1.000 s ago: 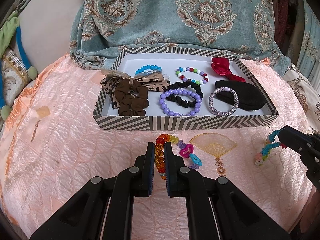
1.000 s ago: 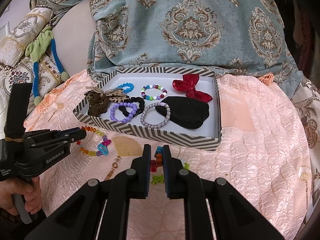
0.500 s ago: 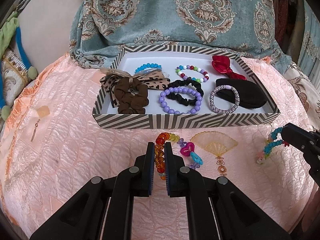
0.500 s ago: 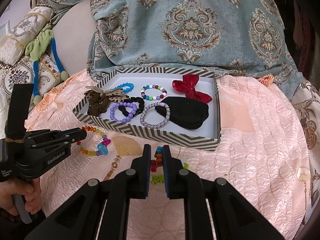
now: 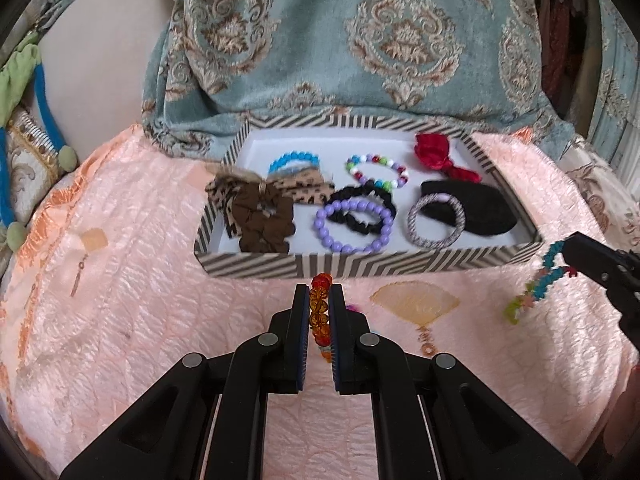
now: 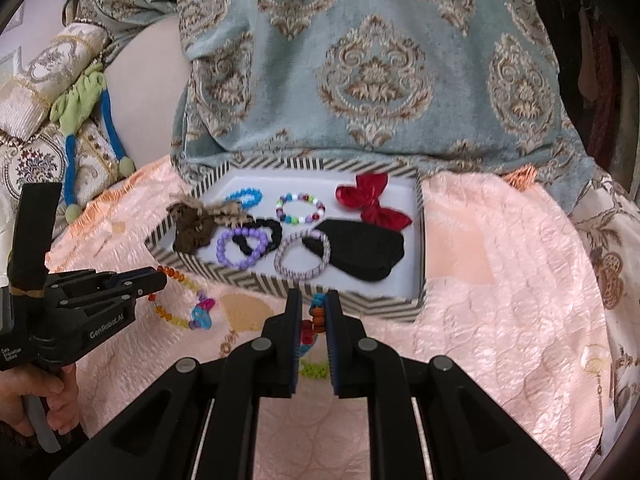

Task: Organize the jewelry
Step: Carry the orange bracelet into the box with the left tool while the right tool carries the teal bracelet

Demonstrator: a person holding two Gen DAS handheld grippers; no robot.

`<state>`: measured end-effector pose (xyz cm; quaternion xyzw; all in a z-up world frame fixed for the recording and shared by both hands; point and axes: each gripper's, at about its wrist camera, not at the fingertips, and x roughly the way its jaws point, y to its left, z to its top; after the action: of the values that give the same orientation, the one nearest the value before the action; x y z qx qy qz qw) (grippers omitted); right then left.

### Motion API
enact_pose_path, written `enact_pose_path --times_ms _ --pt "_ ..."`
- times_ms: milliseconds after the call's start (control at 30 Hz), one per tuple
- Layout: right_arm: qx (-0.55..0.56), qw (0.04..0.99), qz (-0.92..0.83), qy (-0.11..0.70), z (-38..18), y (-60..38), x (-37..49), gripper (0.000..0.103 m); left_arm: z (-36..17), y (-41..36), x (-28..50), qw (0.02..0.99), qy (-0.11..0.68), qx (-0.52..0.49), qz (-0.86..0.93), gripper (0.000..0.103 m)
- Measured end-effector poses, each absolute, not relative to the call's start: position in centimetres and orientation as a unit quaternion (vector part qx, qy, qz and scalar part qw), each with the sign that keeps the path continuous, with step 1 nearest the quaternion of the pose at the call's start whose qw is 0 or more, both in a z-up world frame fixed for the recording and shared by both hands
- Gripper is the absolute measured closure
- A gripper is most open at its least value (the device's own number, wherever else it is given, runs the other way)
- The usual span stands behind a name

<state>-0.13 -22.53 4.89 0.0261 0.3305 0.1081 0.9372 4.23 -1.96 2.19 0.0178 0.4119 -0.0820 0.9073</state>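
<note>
A striped tray [image 5: 360,266] [image 6: 352,302] on the pink bedspread holds bracelets, scrunchies and bows. My left gripper [image 5: 319,300] is shut on an amber and multicoloured bead bracelet [image 5: 319,312], lifted just in front of the tray's near wall; the bracelet hangs from that gripper [image 6: 160,278] in the right wrist view [image 6: 184,312]. My right gripper [image 6: 313,308] is shut on a colourful star-bead bracelet [image 6: 314,320], held near the tray's front right corner; it dangles from that gripper [image 5: 568,248] in the left wrist view [image 5: 540,284].
In the tray lie a purple bead bracelet [image 5: 352,224], a grey band [image 5: 436,220], a black pad [image 5: 472,208], a red bow [image 5: 440,156], a brown scrunchie [image 5: 260,220]. A teal patterned cushion [image 5: 360,40] stands behind. A fan print [image 5: 414,302] marks the bedspread.
Both grippers have risen and moved towards the tray with their bracelets. The amber bracelet has come up off the bedspread and now hangs from the left gripper.
</note>
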Motion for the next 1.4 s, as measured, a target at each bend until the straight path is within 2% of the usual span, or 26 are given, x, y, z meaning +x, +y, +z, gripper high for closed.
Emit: enact_pose_path --times_ms 367,567,833,1000,1167,1400 --pt "0.018 0.951 0.124 0.281 11.3 -22.4 3.4 0.092 9.1 -3.1 6.9 0.925 0.365 0.006 -0.103 0.103" --pt "0.027 0.938 0.141 0.315 12.3 -22.1 11.0 0.092 10.8 -4.5 13.1 0.923 0.366 0.002 -0.115 0.103" --pt "0.040 0.918 0.144 0.368 9.2 -22.2 20.5 0.092 6.9 -6.6 22.4 0.908 0.404 -0.002 -0.109 0.103" --pt "0.047 0.909 0.132 0.394 6.2 -22.2 24.0 0.092 3.1 -6.8 25.3 0.896 0.428 -0.024 -0.117 0.103" --pt "0.049 0.895 0.124 0.426 3.2 -21.6 26.4 0.092 -0.4 -5.4 26.2 0.884 0.459 -0.017 -0.083 0.103" --pt "0.058 0.890 0.124 0.435 1.6 -21.5 26.9 0.092 -1.1 -4.4 25.2 0.890 0.453 0.000 -0.057 0.103"
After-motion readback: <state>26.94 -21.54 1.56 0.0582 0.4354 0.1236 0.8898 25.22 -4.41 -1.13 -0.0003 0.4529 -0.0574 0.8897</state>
